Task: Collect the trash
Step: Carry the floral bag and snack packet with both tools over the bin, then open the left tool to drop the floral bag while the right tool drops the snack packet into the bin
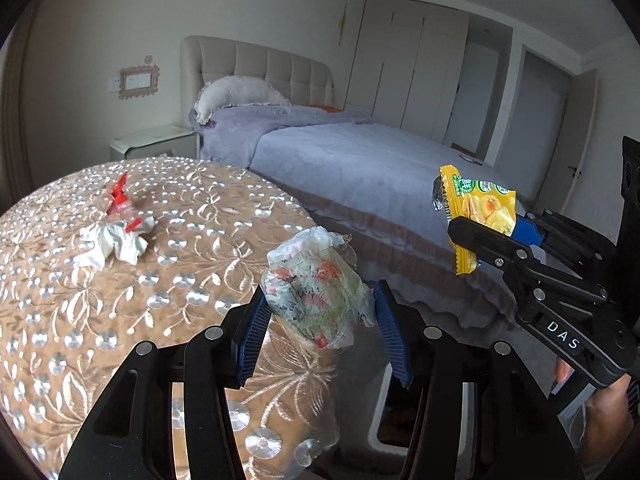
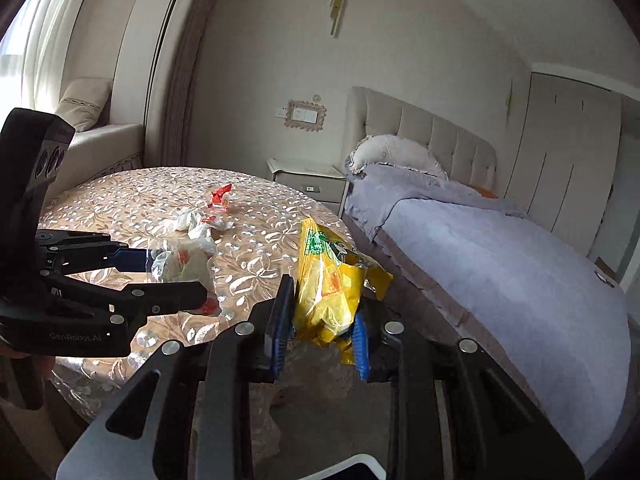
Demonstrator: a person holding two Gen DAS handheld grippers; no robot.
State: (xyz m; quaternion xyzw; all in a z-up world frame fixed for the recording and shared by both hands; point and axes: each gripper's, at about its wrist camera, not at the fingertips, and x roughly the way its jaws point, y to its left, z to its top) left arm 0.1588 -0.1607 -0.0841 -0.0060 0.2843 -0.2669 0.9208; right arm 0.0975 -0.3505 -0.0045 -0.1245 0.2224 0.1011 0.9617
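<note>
My left gripper (image 1: 320, 308) is shut on a crumpled clear plastic wrapper (image 1: 316, 292) with red and green print, held above the edge of the round table (image 1: 120, 320). It also shows in the right wrist view (image 2: 176, 268). My right gripper (image 2: 322, 320) is shut on a yellow snack packet (image 2: 328, 284), held off the table's right edge; the packet shows in the left wrist view (image 1: 476, 216). A crumpled white tissue (image 1: 114, 240) and a red wrapper (image 1: 118, 196) lie on the table.
A white bin (image 1: 390, 420) stands on the floor below the left gripper; its rim also shows in the right wrist view (image 2: 356, 468). A bed (image 1: 360, 160) with a lilac cover is close to the table's right. A nightstand (image 1: 156, 144) stands behind the table.
</note>
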